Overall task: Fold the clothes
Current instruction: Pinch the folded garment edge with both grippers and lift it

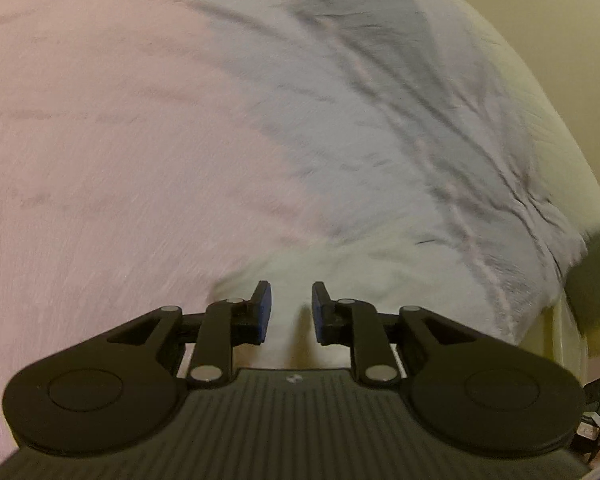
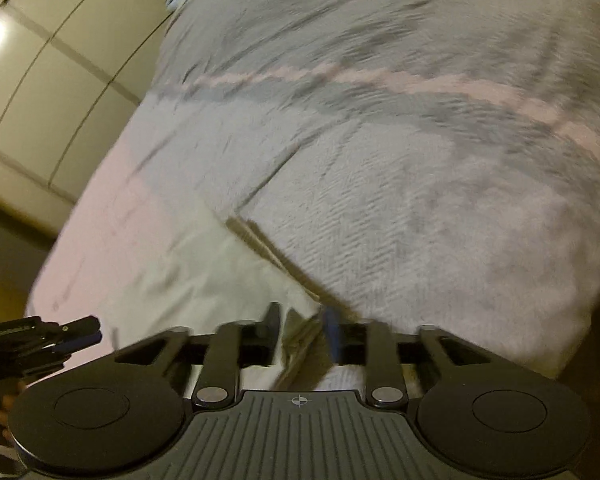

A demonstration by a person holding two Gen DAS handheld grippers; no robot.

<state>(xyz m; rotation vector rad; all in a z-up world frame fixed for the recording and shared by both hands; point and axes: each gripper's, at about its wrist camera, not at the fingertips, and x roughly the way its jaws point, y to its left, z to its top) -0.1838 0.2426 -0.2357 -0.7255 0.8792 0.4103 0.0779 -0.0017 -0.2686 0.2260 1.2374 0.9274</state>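
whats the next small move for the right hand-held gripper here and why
Probably close the right hand-held gripper on the garment's hem edge. Its jaws stand apart with that tan-edged fold of the grey garment running between them, so it looks lined up to pinch. The left hand-held gripper is also open over white cloth, holding nothing. Motion blur leaves exact contact uncertain.

Each gripper is black plastic. The left gripper (image 1: 291,312) has two short fingers with blue pads (image 1: 265,312) on the inside. Thin black bars with shiny silver round pins join the fingers to two big round discs. Between the discs is a dark grey plate with raised stripes and a small white cross mark. The right gripper (image 2: 302,336) looks the same.
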